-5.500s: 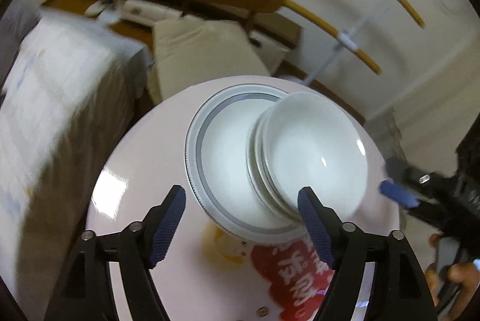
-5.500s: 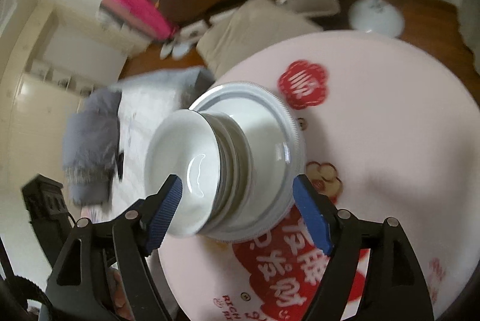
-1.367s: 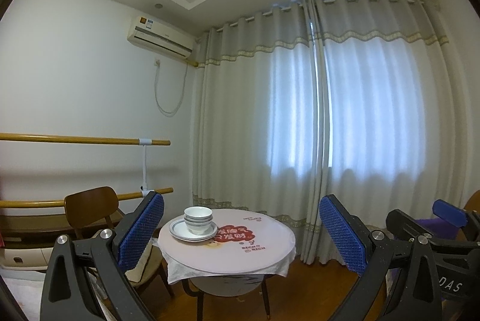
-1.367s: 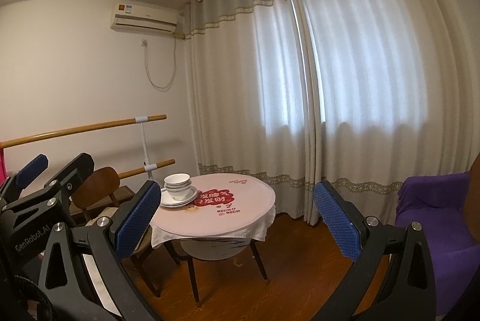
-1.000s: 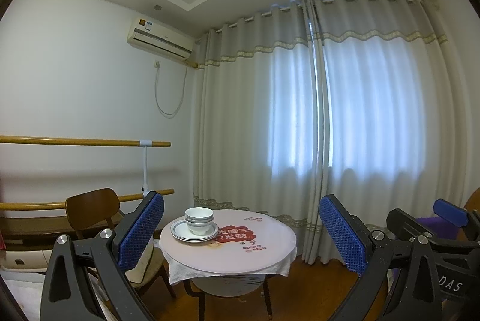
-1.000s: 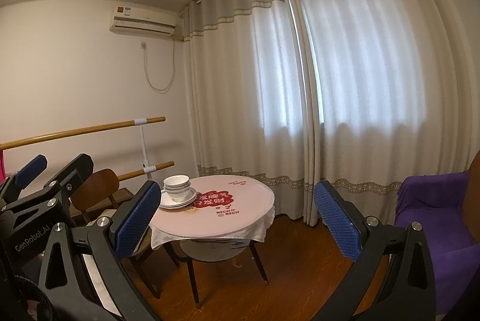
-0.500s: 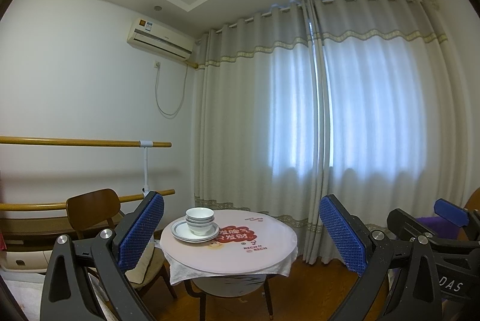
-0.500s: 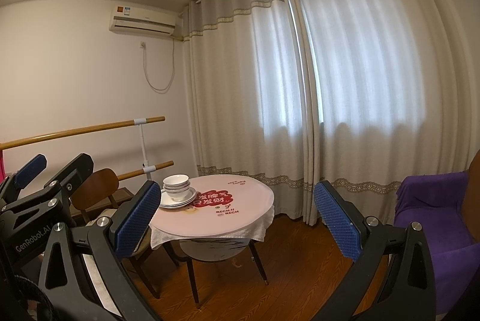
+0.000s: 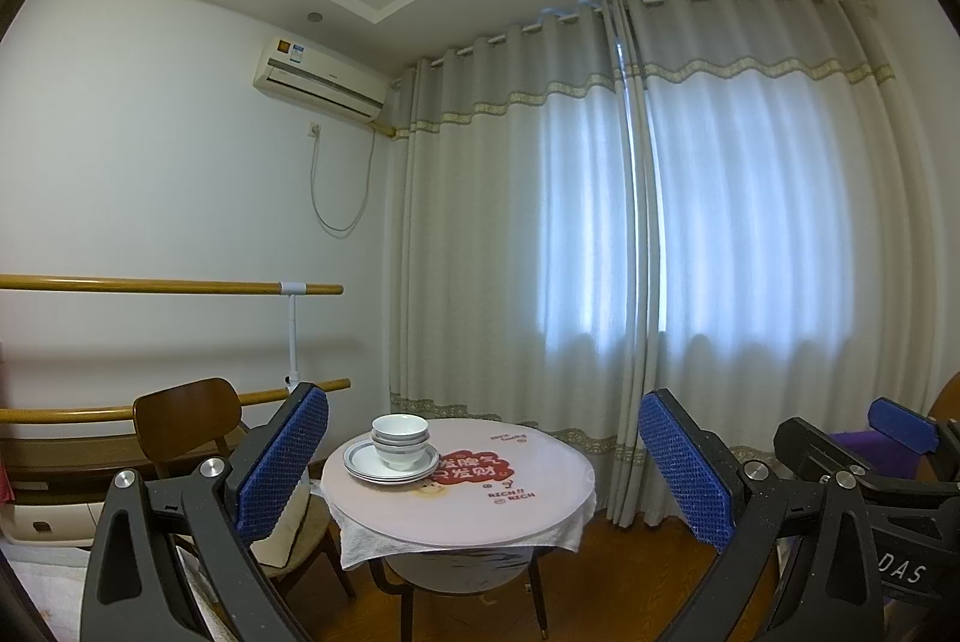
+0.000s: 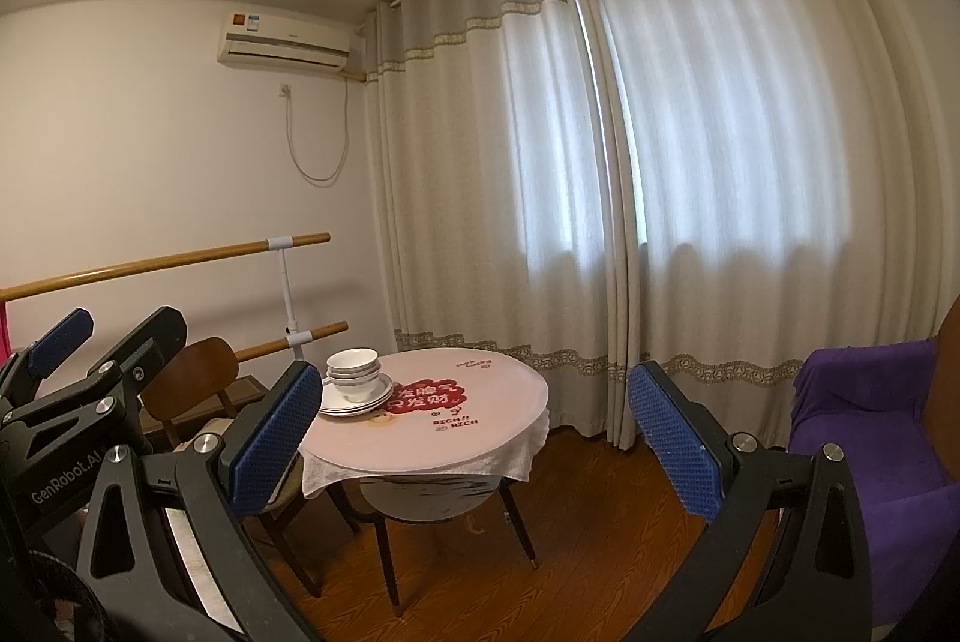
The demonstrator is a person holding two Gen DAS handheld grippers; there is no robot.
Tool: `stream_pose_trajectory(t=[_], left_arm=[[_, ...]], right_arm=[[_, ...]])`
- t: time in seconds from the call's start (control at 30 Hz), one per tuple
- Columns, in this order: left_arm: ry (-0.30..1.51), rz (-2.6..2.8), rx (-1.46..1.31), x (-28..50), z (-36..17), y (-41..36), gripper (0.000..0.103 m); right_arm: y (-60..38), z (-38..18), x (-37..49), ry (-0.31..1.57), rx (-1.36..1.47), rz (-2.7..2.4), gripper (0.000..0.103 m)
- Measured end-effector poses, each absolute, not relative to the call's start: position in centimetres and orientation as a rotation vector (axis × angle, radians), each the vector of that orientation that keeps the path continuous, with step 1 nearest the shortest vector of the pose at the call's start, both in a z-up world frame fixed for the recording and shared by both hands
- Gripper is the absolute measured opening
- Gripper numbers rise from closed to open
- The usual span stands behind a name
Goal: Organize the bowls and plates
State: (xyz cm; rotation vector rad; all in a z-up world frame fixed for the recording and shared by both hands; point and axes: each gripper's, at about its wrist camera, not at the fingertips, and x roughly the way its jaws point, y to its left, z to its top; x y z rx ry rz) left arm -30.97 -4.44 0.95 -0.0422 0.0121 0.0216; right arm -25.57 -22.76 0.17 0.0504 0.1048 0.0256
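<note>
You are holding both grippers well back from the table (image 9: 510,510), level and pointing across the room at it. Your left gripper (image 9: 480,468) is gaping wide, pads far apart, nothing between them. Your right gripper (image 10: 474,438) is spread just as wide and is also carrying nothing.

Going left to right: a wooden chair (image 9: 186,414) is standing at the far left, then the plates (image 9: 390,465) are sitting on the left part of the round table, with the bowls (image 9: 400,438) nested on top of them, and the rest of the tabletop to the right is showing only its red print. Curtains (image 9: 690,252) are hanging behind.

The stack looks like glazed ceramic, so you are likely dealing with something stiff, fairly heavy as a pile, slick under the pads and quick to chip. Taking the top bowl by its rim, one pad inside and one outside, looks like the safest hold; the plates are lying flat, so their raised edge is the only purchase. Sorting looks finished or close to it.

The left view is showing the right gripper's tips at its far right edge. The right view is showing the left gripper at its left edge, more of the wooden floor, and a purple sofa (image 10: 870,420) at right that the left view barely catches.
</note>
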Motion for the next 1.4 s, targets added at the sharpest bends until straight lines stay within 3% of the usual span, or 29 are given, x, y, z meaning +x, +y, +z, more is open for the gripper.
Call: stream_pose_trajectory(t=[1.4], left_arm=[[0.008,0.010,-0.016,-30.52,0.36,-4.04,0.102]], right_arm=[[-22.45,-0.41,-26.20,0.110,0.062,0.018,0.103]])
